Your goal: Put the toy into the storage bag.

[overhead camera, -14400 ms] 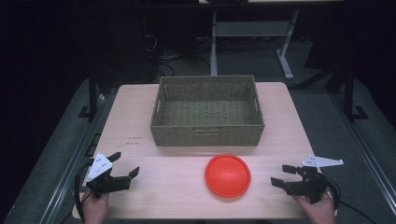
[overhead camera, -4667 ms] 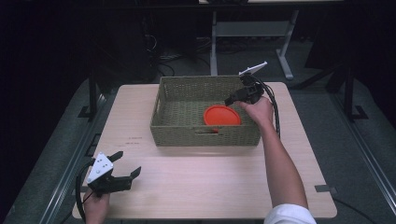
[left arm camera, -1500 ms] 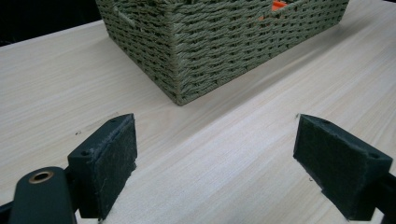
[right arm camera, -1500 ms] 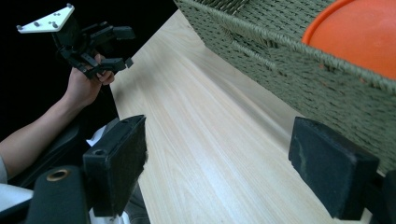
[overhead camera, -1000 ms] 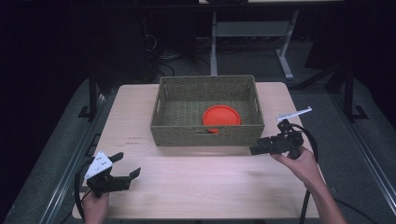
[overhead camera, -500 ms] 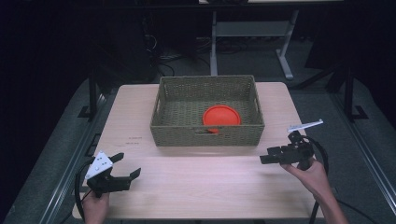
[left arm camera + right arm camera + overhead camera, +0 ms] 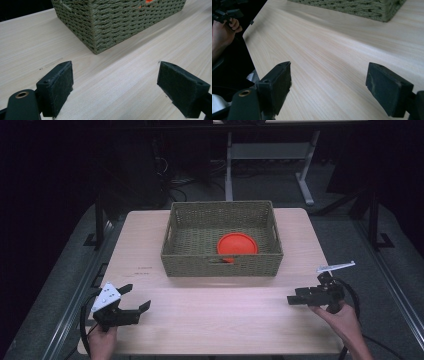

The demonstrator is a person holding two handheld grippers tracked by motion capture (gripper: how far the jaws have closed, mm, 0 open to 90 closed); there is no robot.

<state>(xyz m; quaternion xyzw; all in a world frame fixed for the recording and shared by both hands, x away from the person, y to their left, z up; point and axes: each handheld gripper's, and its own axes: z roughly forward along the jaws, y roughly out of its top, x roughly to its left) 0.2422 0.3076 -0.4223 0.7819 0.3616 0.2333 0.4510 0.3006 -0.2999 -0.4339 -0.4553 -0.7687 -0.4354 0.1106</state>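
An orange disc (image 7: 237,244) lies flat in the right half of the woven green basket (image 7: 222,265), which stands at the middle back of the table. A speck of the orange disc (image 7: 149,1) shows through the basket's weave (image 7: 120,22) in the left gripper view. My left gripper (image 7: 136,296) rests open at the table's front left with nothing between its pads (image 7: 56,85). At the front right, my right gripper (image 7: 295,297) hovers open and points left. Bare wood lies between its pads (image 7: 387,87).
The light wooden table (image 7: 220,320) has free room in front of the basket. In the right gripper view the basket's corner (image 7: 362,8) is far ahead, and the person's other hand (image 7: 223,30) holds the left gripper (image 7: 227,13) at the table's edge. Dark floor surrounds the table.
The right gripper, empty, has drawn back from beside the basket toward the front right of the table. The disc stays in the basket. The left gripper has not moved.
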